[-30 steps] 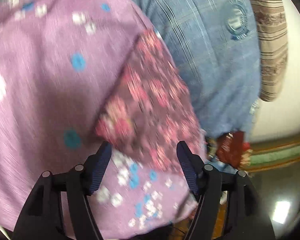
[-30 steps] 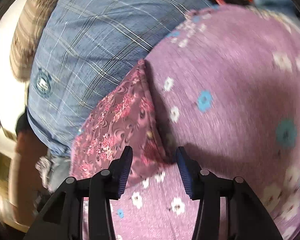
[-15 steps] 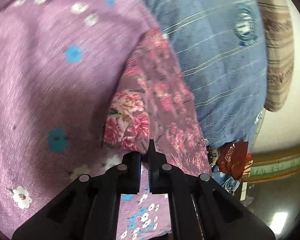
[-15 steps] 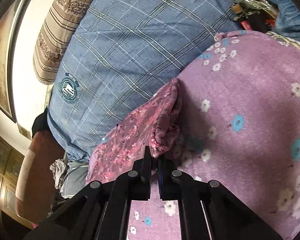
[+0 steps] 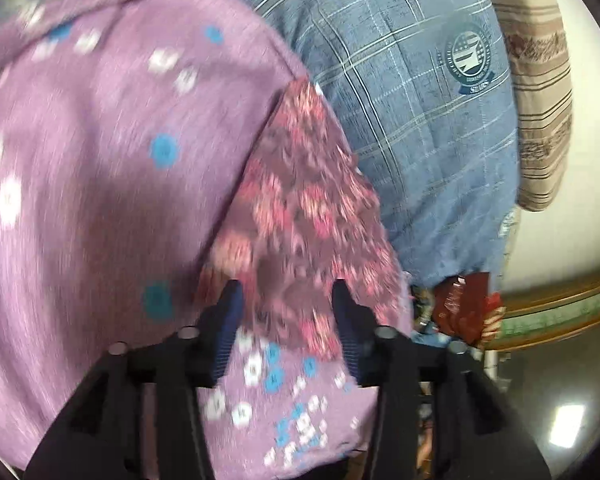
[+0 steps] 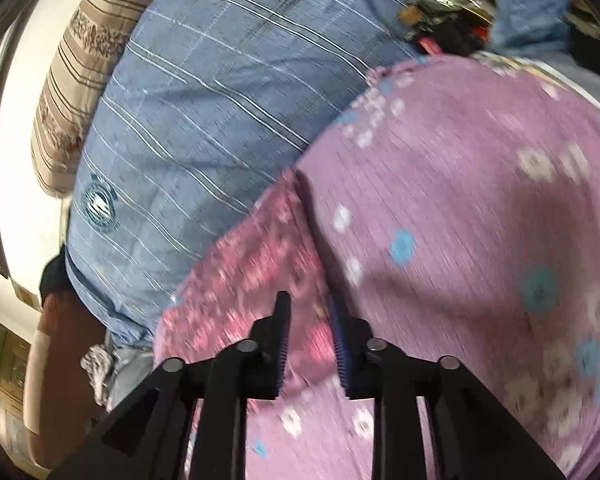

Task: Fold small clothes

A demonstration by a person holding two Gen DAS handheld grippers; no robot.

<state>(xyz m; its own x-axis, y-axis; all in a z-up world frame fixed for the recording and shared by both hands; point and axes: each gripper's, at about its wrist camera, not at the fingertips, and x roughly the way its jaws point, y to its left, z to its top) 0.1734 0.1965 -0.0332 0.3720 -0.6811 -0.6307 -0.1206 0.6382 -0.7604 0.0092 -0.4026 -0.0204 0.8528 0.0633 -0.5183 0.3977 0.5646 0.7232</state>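
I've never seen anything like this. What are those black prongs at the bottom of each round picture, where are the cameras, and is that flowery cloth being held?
No robot here: a person holds a hand tool with two fingers in each hand, and each tool carries a wide-angle camera that looks forward along its fingers. That is why both pictures are round and bent. One picture comes from the left gripper, the other from the right gripper.

Below both lies a lilac sheet with blue and white flowers. On it rests a small dark pink floral garment, the piece to be folded. Behind it is a blue checked pillow with a round badge, and further back a brown striped cushion.

Nothing is held in these pictures. Both grippers are open, their fingers standing apart over the garment's near edge. The pictures are blurred, so the hands seem to be moving.
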